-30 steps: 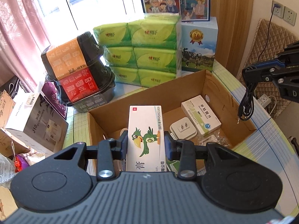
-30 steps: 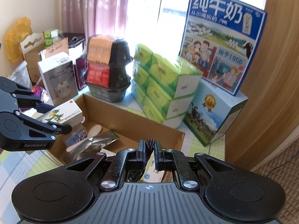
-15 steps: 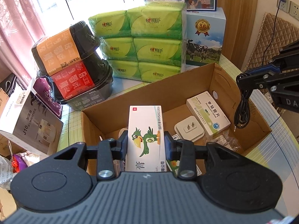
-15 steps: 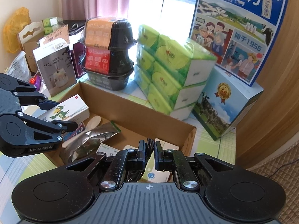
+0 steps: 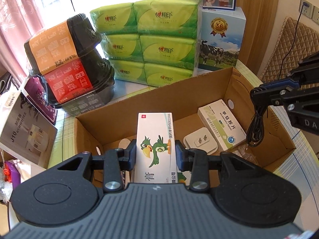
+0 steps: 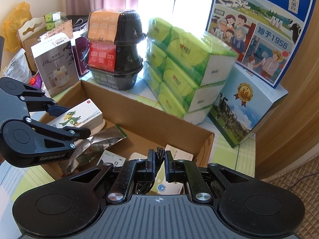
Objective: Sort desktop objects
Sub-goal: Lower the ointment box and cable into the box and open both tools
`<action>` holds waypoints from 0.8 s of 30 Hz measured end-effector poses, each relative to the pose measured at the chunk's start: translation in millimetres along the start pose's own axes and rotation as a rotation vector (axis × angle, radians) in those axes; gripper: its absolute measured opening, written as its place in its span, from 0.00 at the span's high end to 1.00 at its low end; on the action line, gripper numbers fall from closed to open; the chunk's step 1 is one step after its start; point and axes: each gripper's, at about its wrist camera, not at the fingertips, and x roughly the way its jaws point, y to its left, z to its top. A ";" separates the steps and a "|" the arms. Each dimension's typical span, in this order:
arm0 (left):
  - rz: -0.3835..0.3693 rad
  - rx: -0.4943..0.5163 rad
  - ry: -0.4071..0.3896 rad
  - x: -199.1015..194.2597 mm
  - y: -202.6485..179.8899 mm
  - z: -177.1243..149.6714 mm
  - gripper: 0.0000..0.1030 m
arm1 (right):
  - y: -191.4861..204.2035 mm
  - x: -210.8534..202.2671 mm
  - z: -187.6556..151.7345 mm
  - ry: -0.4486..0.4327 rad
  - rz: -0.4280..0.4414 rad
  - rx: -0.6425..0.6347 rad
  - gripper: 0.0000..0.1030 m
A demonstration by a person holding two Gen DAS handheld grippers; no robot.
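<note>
1. The left gripper point(image 5: 156, 153) clamps a white medicine box point(image 5: 155, 147) with a green parrot above the cardboard box point(image 5: 127, 107).
2. The right gripper point(image 6: 159, 162) pinches a coiled black cable point(image 5: 255, 127) over that box.
3. Ahead of the left fingers, inside, lie a white plug point(image 5: 200, 141), a pill box point(image 5: 223, 127) and a foil pouch point(image 6: 95, 145).

Beyond the far wall I see a stacked pack of green tissue packets point(image 5: 153, 45), two black noodle bowls point(image 5: 65, 59) piled on a black tray to its left, a cow-printed milk carton point(image 5: 220, 43) on its right, and a humidifier box point(image 6: 55, 65) further left.
</note>
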 end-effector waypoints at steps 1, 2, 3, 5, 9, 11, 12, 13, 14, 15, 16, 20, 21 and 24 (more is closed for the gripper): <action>-0.003 0.007 0.001 2.0 -0.4 0.5 0.68 | -0.4 1.0 -0.2 0.001 -0.001 0.001 0.95; -0.005 0.014 0.001 3.5 -1.0 0.8 0.67 | -1.0 2.0 -0.6 0.002 -0.001 0.003 0.95; -0.002 0.017 -0.004 4.3 -1.3 0.9 0.63 | -1.3 3.0 -1.0 0.003 -0.001 0.005 0.95; -0.001 0.016 -0.020 3.9 -1.2 0.7 0.42 | -1.4 5.2 -2.0 0.007 -0.001 0.005 0.95; 0.005 0.014 -0.020 3.4 0.3 0.0 0.42 | -0.9 8.8 -4.5 0.016 -0.001 0.006 0.95; 0.008 0.007 -0.021 2.5 2.2 -1.2 0.42 | 0.3 9.9 -5.5 0.020 0.002 0.004 0.95; 0.011 0.004 -0.020 2.1 3.2 -1.8 0.42 | 0.8 10.6 -5.8 0.022 0.002 0.003 0.95; 0.013 0.003 -0.019 1.8 4.1 -2.5 0.42 | 1.3 11.1 -6.2 0.024 0.003 0.002 0.95; 0.016 0.002 -0.019 1.3 4.7 -3.4 0.42 | 1.6 11.6 -6.3 0.025 0.002 0.002 0.95; 0.019 0.002 -0.019 1.1 5.4 -4.3 0.42 | 1.6 12.2 -6.5 0.026 0.002 0.002 0.95; 0.021 0.002 -0.019 0.8 6.0 -5.3 0.42 | 1.8 12.6 -6.6 0.027 0.001 0.003 0.95; 0.022 0.003 -0.020 0.1 7.9 -8.3 0.42 | 0.4 12.8 -4.2 0.008 -0.003 0.015 0.94; 0.023 0.001 -0.020 -0.3 8.2 -9.2 0.41 | -0.7 13.2 -3.0 0.009 -0.002 0.021 0.92; 0.028 -0.001 -0.018 -1.3 8.9 -11.8 0.36 | -5.7 9.4 -2.3 -0.010 -0.007 0.062 0.44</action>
